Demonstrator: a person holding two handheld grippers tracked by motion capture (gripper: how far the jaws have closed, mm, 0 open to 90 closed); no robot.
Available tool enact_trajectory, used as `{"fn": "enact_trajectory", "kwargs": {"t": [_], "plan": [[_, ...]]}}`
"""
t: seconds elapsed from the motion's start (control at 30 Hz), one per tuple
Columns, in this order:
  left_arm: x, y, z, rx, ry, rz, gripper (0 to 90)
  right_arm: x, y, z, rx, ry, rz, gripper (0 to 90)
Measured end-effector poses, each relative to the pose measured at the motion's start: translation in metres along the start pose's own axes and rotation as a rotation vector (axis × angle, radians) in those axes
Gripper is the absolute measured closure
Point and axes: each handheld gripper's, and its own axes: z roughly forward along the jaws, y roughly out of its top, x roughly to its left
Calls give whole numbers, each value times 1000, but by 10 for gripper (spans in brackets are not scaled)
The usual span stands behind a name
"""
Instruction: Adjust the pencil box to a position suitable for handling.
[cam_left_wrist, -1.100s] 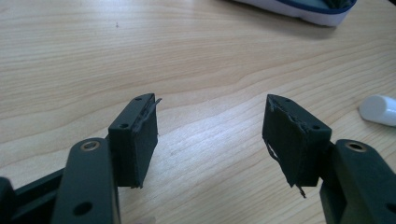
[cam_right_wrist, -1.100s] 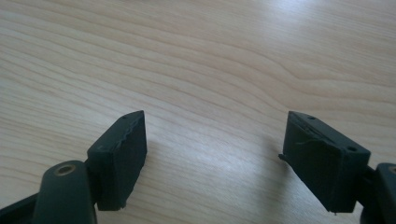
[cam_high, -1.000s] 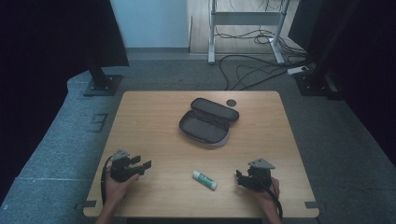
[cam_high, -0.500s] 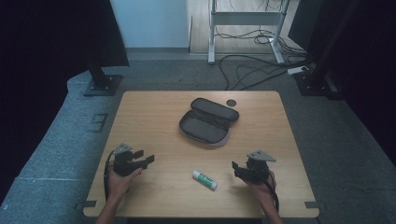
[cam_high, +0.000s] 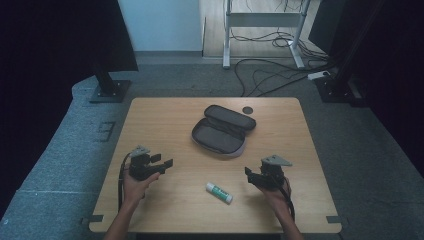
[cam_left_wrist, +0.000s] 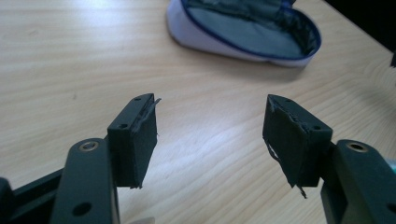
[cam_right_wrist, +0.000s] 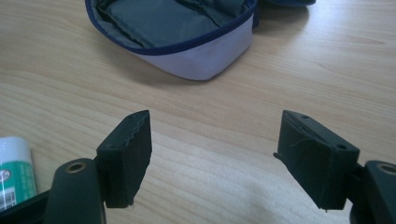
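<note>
An open grey pencil pouch (cam_high: 222, 131) with a dark blue zip edge lies in the middle of the wooden table (cam_high: 160, 117). It is ahead of both grippers in the left gripper view (cam_left_wrist: 247, 28) and the right gripper view (cam_right_wrist: 177, 32). A white and green glue stick (cam_high: 219, 192) lies near the front edge between the hands, and it is at the lower left in the right gripper view (cam_right_wrist: 14, 168). My left gripper (cam_high: 164, 161) (cam_left_wrist: 210, 135) is open and empty. My right gripper (cam_high: 250, 176) (cam_right_wrist: 212, 149) is open too; its jaws have just been closing slightly with nothing between them.
A small dark round disc (cam_high: 247, 109) lies on the table behind the pouch. On the floor beyond the table are a black stand base (cam_high: 109, 90), cables (cam_high: 270, 80) and a metal desk frame (cam_high: 265, 20).
Both hands have moved a little away from the table's front edge toward the pouch and lifted slightly. The pouch and glue stick have not moved.
</note>
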Motion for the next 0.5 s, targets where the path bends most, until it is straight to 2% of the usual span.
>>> {"fn": "enact_trajectory", "kwargs": {"t": [0.23, 0.5], "plan": [[-6, 13, 9, 2, 6, 15, 359, 4, 10, 4, -15, 14, 5, 280], [-12, 28, 18, 1, -4, 26, 364, 1, 20, 8, -21, 23, 27, 299]]}}
